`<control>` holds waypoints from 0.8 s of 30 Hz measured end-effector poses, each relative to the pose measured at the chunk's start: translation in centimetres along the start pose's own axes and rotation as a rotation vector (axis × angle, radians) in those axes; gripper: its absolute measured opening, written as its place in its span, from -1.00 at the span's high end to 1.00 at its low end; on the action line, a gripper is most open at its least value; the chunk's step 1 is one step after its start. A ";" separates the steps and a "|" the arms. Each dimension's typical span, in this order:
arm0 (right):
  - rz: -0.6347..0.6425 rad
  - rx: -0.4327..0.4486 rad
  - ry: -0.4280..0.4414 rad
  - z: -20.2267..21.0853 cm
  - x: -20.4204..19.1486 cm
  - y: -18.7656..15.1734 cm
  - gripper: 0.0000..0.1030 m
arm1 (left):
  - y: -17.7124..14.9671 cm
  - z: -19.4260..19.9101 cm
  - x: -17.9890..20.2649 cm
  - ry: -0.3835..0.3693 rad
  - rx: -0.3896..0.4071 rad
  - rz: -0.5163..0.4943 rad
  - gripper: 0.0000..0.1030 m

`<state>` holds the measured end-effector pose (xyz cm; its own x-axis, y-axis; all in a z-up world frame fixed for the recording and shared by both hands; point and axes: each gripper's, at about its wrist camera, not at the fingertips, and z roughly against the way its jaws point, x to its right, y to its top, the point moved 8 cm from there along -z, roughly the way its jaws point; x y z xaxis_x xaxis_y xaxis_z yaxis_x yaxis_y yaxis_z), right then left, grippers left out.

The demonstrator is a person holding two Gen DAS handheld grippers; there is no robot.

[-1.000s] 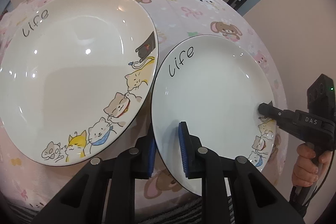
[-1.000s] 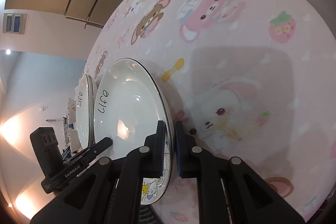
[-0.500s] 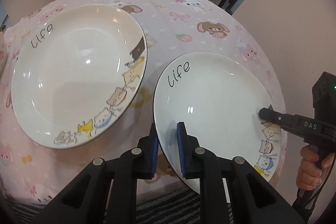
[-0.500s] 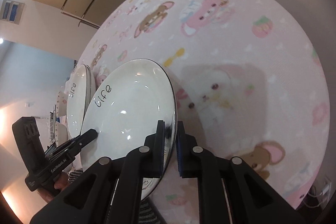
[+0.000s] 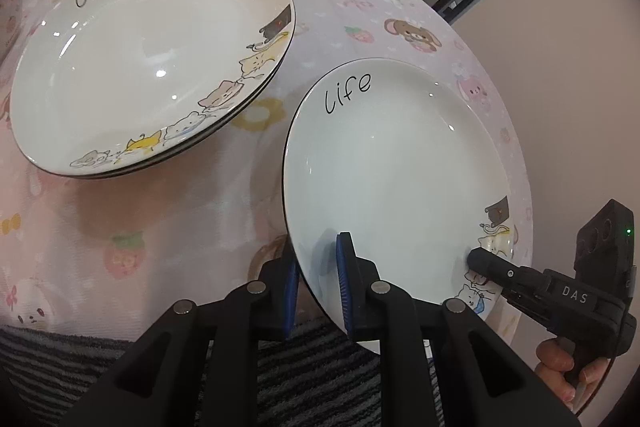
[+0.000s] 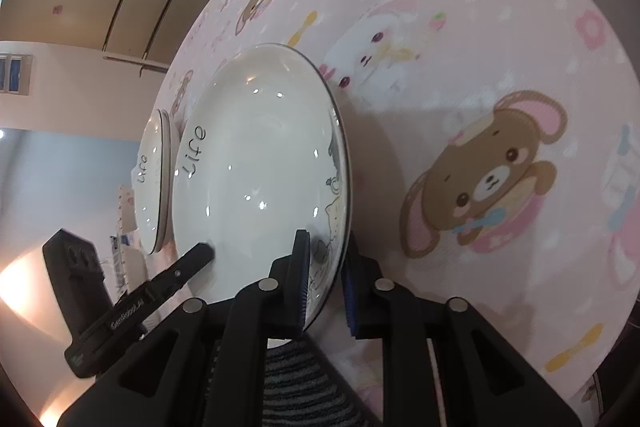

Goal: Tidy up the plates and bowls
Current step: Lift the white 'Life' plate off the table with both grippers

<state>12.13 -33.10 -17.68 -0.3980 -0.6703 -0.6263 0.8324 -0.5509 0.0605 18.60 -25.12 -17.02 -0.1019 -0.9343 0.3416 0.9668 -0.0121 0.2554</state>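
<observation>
White ceramic plate (image 5: 396, 163) sat pinched at its near rim by the left gripper (image 5: 318, 285); the right gripper (image 6: 326, 279), jaws opening, straddled the opposite rim. Stacked plates (image 5: 148, 59) lay beyond-left on the surface (image 5: 168, 227); releasing evenly seemed wise.

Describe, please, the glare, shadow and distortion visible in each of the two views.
Left wrist view: small bright glints on the stacked plates and the held plate, fisheye bending the table edge, dark corners. Right wrist view: many glints on the held plate, its soft shadow on the tablecloth, a warm flare at lower left.
</observation>
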 end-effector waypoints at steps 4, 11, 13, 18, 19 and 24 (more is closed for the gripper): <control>0.105 0.058 -0.058 0.3 -1.0 -0.3 0.73 | -0.4 0.6 0.8 0.044 0.040 -0.072 0.63; 0.192 0.108 -0.096 1.8 -2.6 0.1 0.69 | 0.2 2.6 1.6 0.062 0.091 -0.131 0.63; 0.212 0.123 -0.110 2.2 -2.9 -0.2 0.69 | 0.1 3.1 1.5 0.053 0.093 -0.130 0.63; 0.242 0.145 -0.097 3.6 -4.0 -0.2 0.69 | 0.3 5.0 1.4 0.037 0.120 -0.129 0.63; 0.253 0.152 -0.100 3.9 -4.5 -0.1 0.69 | 0.4 5.3 1.3 0.036 0.127 -0.127 0.63; 0.309 0.165 -0.099 4.9 -7.0 -0.2 0.68 | 0.8 8.1 0.1 0.029 0.180 -0.105 0.62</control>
<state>12.86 -30.76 -9.48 -0.1796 -0.8582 -0.4808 0.8490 -0.3822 0.3649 17.48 -22.37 -9.42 -0.1907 -0.9411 0.2793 0.8934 -0.0484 0.4467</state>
